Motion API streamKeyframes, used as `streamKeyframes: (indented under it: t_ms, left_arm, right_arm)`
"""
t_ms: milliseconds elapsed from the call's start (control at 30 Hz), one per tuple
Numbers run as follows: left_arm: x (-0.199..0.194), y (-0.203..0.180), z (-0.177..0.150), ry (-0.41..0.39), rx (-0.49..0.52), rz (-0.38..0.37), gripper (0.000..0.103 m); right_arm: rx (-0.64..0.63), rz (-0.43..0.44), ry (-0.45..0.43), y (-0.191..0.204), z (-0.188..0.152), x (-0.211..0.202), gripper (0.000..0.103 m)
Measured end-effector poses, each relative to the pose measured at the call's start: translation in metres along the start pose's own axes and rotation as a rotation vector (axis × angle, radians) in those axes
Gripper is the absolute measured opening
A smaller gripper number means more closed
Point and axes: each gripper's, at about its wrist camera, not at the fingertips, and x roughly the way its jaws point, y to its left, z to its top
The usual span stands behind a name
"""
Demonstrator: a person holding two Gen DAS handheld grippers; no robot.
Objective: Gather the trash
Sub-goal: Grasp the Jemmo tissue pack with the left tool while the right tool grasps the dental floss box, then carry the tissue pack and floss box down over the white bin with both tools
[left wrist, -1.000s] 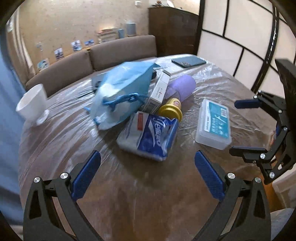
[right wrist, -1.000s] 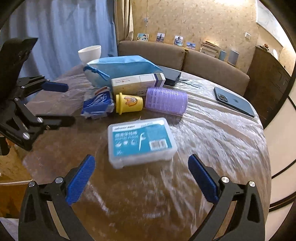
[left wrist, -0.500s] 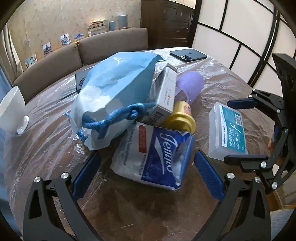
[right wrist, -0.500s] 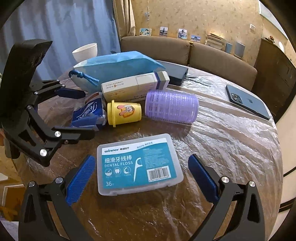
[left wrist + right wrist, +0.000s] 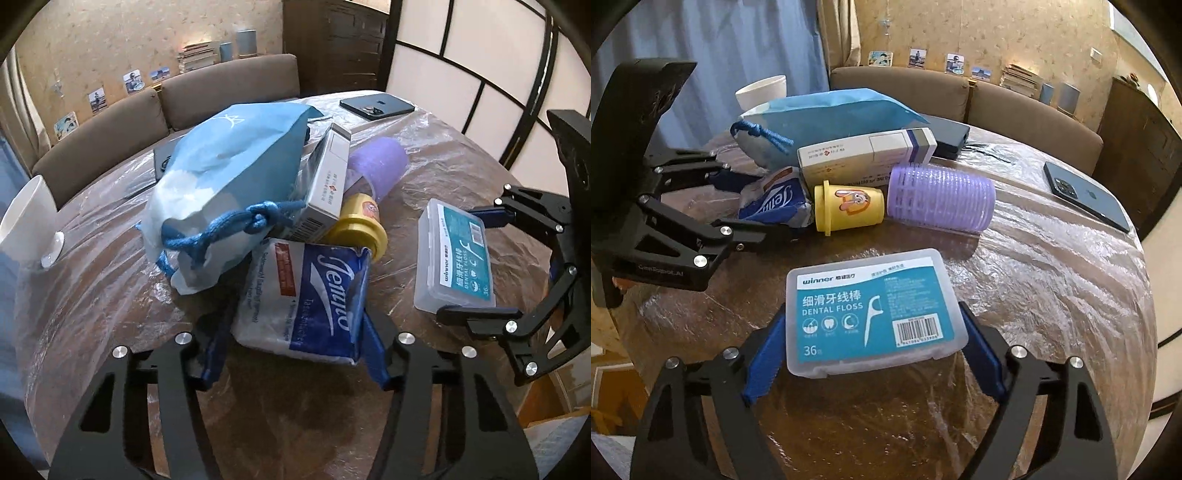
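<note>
A crumpled blue and white tissue pack [image 5: 306, 295] lies at the near side of the pile on the table. My left gripper [image 5: 293, 350] has it between its blue pads, which press on both sides as the jaws are closing. A clear dental floss box [image 5: 871, 314] with a teal label lies flat to the right of the pile. My right gripper [image 5: 873, 350] straddles this box, jaws closing, and both pads touch its short ends. The left gripper [image 5: 764, 206] also shows from the side, clamped on the squashed tissue pack [image 5: 772, 203].
Behind the tissue pack lie a blue drawstring bag [image 5: 229, 177], a long white carton [image 5: 325, 188], a yellow toy cup [image 5: 849, 210] and a purple hair roller [image 5: 942, 199]. A phone [image 5: 1086, 195] lies far right, a white bowl [image 5: 26, 218] far left. Plastic film covers the round table [image 5: 1052, 295].
Both grippers moved forward onto their objects. The left jaws narrowed onto the tissue pack and squashed it. The right jaws closed in on the dental floss box.
</note>
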Motion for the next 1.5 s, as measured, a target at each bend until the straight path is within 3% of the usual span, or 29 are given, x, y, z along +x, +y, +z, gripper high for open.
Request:
streamKeyframes:
  t_ms: [567, 767, 1067, 1500]
  left_arm:
    - [-0.029, -0.009, -0.036, -0.011, -0.133, -0.014, 0.055]
    - [-0.038, -0.007, -0.05, -0.005, -0.18, 0.01, 0.055]
    - [-0.044, -0.013, -0.058, -0.012, -0.17, 0.079, 0.055]
    - [-0.067, -0.018, -0.073, -0.043, -0.226, 0.079, 0.055]
  right_arm:
    - [0.073, -0.001, -0.021, 0.012, -0.023, -0.032, 0.081]
    - [0.085, -0.016, -0.006, 0.014, -0.035, -0.027, 0.082]
    - [0.03, -0.076, -0.019, 0.026, -0.037, -0.022, 0.08]
    - [0.09, 0.018, -0.078, 0.031, -0.046, -0.058, 0.08]
